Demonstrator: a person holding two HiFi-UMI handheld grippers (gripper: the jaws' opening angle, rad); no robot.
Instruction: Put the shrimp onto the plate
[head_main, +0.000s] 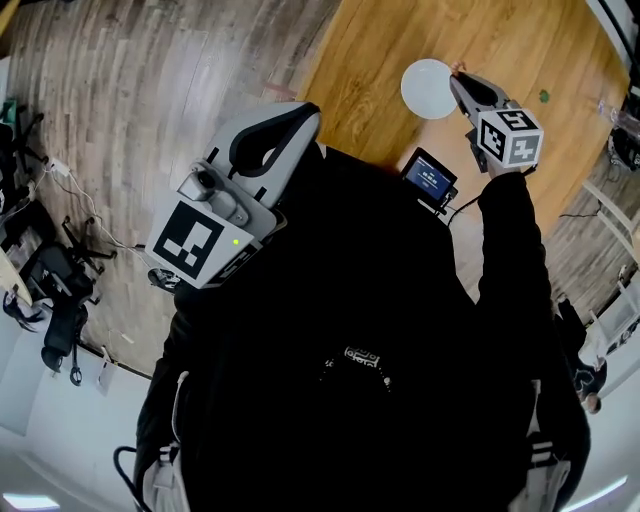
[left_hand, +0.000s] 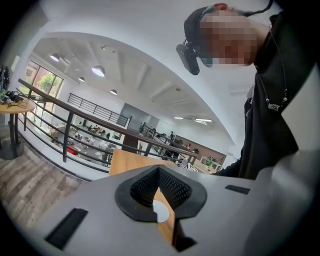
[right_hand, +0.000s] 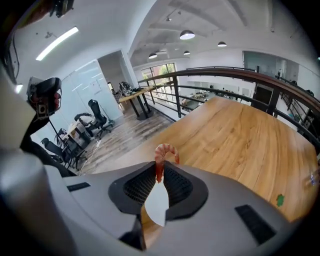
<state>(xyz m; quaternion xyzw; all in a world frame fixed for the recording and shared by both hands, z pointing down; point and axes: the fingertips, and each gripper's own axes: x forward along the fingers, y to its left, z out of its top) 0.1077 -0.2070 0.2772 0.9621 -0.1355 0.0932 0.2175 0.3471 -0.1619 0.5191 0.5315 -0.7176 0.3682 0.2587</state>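
Note:
A white round plate (head_main: 430, 88) lies on the wooden table (head_main: 520, 50). My right gripper (head_main: 458, 75) hangs at the plate's right rim, shut on a curled pink shrimp (right_hand: 162, 155) that sticks up from between its fingertips. In the right gripper view the plate (right_hand: 157, 202) shows through the gap under the jaws. My left gripper (head_main: 305, 115) is held up close to the person's chest, off the table's near edge, shut with nothing in it. A bit of the plate (left_hand: 161, 212) shows through its gap.
A small device with a lit screen (head_main: 430, 175) sits at the table's near edge with a cable. A small green item (head_main: 544, 96) lies on the table's right side. A dark railing (right_hand: 235, 75) runs behind the table. Office chairs (head_main: 55, 290) stand on the wood floor at left.

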